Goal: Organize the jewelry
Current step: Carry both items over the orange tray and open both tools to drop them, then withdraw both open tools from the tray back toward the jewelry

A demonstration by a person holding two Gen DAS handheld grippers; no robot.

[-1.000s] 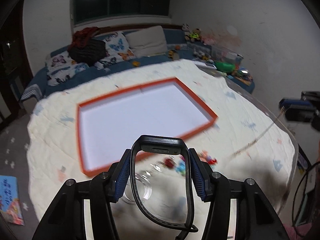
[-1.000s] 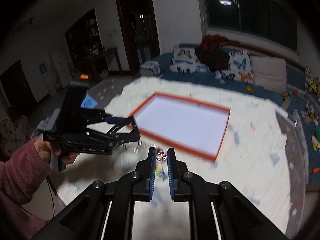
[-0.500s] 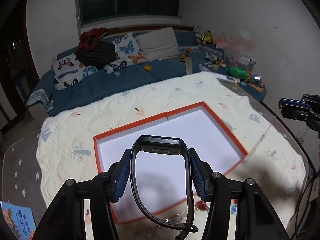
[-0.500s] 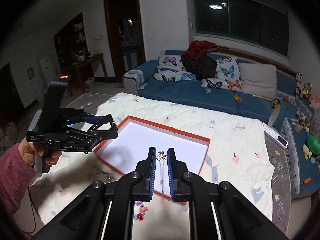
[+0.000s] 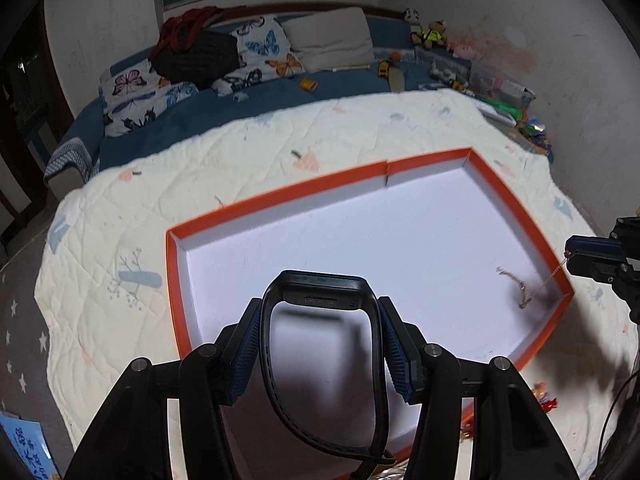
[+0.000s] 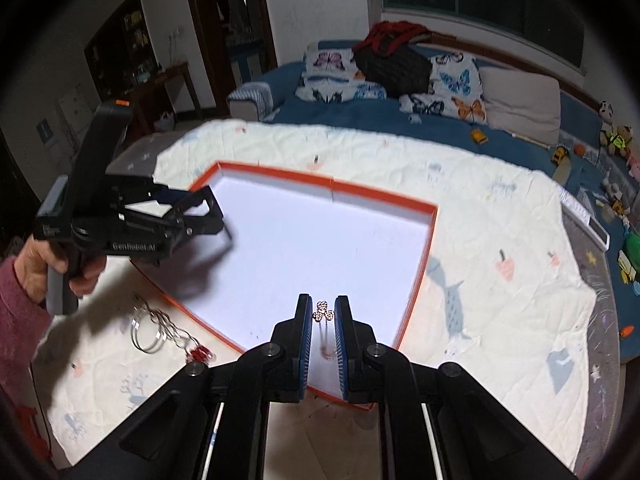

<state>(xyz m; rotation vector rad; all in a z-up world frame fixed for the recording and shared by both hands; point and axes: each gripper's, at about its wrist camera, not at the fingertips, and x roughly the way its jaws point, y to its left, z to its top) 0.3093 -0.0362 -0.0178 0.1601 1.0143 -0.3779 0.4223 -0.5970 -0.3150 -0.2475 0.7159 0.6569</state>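
While a black watch [image 5: 320, 344] is clamped by the left gripper [image 5: 320, 344], a thin chain [image 6: 324, 316] is pinched by the right gripper [image 6: 323, 332] over the orange tray [image 5: 280, 200].

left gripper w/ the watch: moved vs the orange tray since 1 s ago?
Yes. The left gripper, shut on the black watch, has advanced from the quilt's loose jewelry to over the orange tray.

White lettering reading "GenRobot.AI" runs along the side of the left gripper [image 6: 224, 220], seen from the right wrist view; motion blur softens the last letters. A small pale mark sits on the rear of the same body, too blurred to read. A blue booklet [image 5: 24, 452] on the floor carries printed characters that cannot be made out. Nothing else is legible.
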